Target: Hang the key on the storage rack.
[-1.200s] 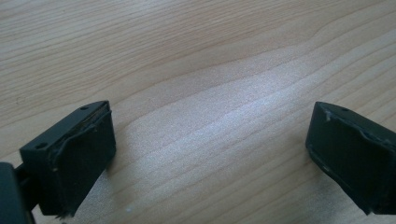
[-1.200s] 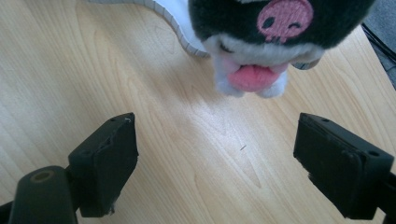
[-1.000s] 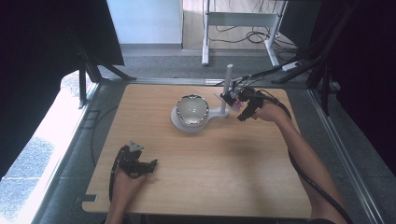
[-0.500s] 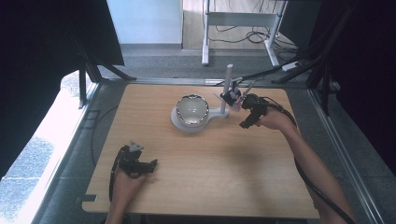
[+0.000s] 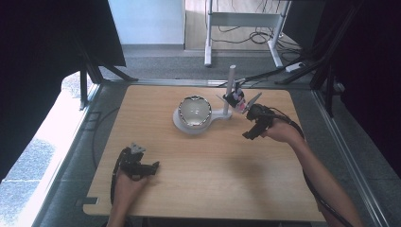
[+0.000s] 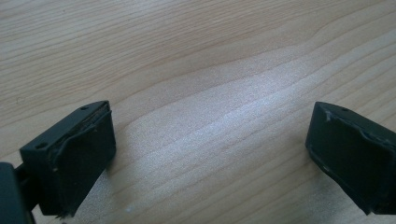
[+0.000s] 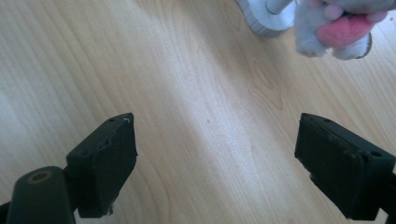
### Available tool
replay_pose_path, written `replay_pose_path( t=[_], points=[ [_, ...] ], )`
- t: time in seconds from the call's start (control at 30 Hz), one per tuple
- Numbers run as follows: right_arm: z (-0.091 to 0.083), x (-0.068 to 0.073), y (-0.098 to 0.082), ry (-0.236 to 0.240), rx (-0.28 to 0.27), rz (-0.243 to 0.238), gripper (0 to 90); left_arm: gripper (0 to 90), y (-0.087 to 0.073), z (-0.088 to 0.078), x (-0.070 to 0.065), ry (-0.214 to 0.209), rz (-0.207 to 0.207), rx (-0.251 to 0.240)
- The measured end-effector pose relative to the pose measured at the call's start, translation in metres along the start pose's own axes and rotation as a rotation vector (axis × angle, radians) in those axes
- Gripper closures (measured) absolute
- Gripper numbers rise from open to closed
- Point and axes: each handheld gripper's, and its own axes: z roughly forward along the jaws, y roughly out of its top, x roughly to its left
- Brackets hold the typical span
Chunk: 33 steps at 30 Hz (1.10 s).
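The right gripper (image 5: pixel 247 134) now sits nearer the person, drawn back from the stand (image 5: pixel 230 90), jaws spread wide.

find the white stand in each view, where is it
High view: the stand sits centre of the table's far half, its post rising at its right end.
Left gripper view: no part of it can be made out; bare wood lies between the open jaws.
Right gripper view: its round foot is at the top edge, right of centre.
Shared landmark: the pink and grey toy beside the post.
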Motion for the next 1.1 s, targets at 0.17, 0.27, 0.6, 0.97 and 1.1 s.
replay_pose_path(
  t=[0.17, 0.27, 0.6, 0.97, 1.1],
  points=[
    [-0.004, 0.010, -0.006, 0.006, -0.014, -0.007, 12.9, 1.4, 0.000, 0.000, 0.000, 0.000, 0.000, 0.000],
    [-0.006, 0.015, -0.011, 0.014, -0.025, -0.005, 12.9, 1.4, 0.000, 0.000, 0.000, 0.000, -0.002, -0.002],
    [-0.012, 0.028, -0.032, 0.013, -0.057, -0.001, 13.1, 1.4, 0.000, 0.000, 0.000, 0.000, 0.004, 0.000],
    [-0.018, 0.041, -0.061, -0.011, -0.100, 0.045, 12.6, 1.4, 0.000, 0.000, 0.000, 0.001, -0.002, -0.002],
    [-0.017, 0.046, -0.073, -0.018, -0.112, 0.067, 10.4, 1.4, 0.000, 0.000, 0.000, 0.000, 0.000, -0.001]
  ],
)
